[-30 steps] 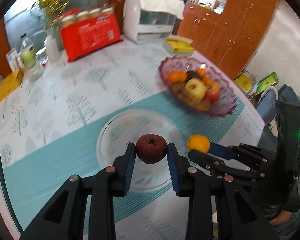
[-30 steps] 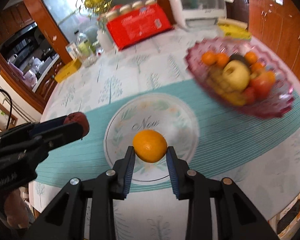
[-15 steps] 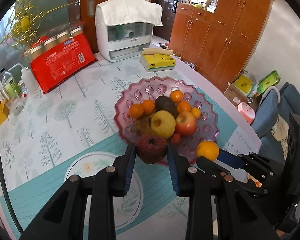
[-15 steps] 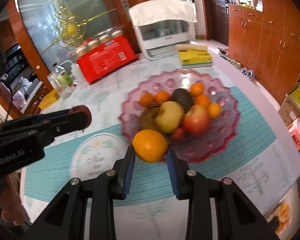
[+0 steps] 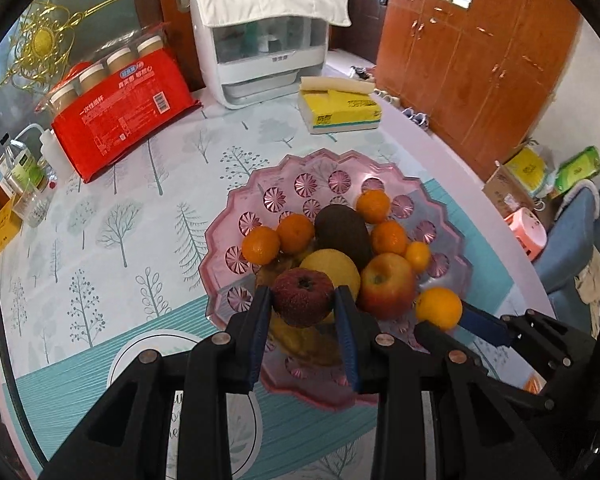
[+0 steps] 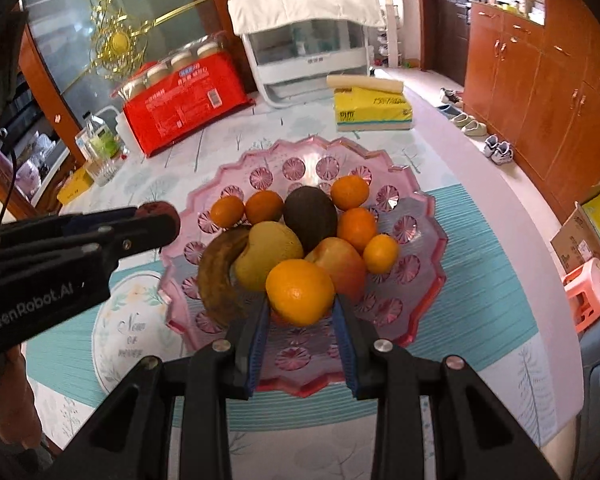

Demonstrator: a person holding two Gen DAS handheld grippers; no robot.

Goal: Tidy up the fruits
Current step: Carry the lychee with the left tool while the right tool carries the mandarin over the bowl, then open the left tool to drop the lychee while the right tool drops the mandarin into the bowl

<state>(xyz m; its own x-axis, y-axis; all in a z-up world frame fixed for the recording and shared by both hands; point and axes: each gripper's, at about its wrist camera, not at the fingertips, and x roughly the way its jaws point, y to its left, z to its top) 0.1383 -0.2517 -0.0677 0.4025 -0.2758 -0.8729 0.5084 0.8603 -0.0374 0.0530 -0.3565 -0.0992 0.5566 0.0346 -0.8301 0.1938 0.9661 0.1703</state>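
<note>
Black left gripper (image 5: 302, 307) and right gripper (image 6: 300, 302) hover level over pink bowl (image 6: 416, 208).

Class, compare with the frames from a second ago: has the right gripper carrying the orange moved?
Yes. The right gripper, shut on the orange, has travelled from over the white plate rightward to the pink fruit bowl's near rim.

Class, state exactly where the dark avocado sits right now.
The avocado lies in the middle of the pink bowl, behind the yellow pear and ringed by small tangerines.
</note>
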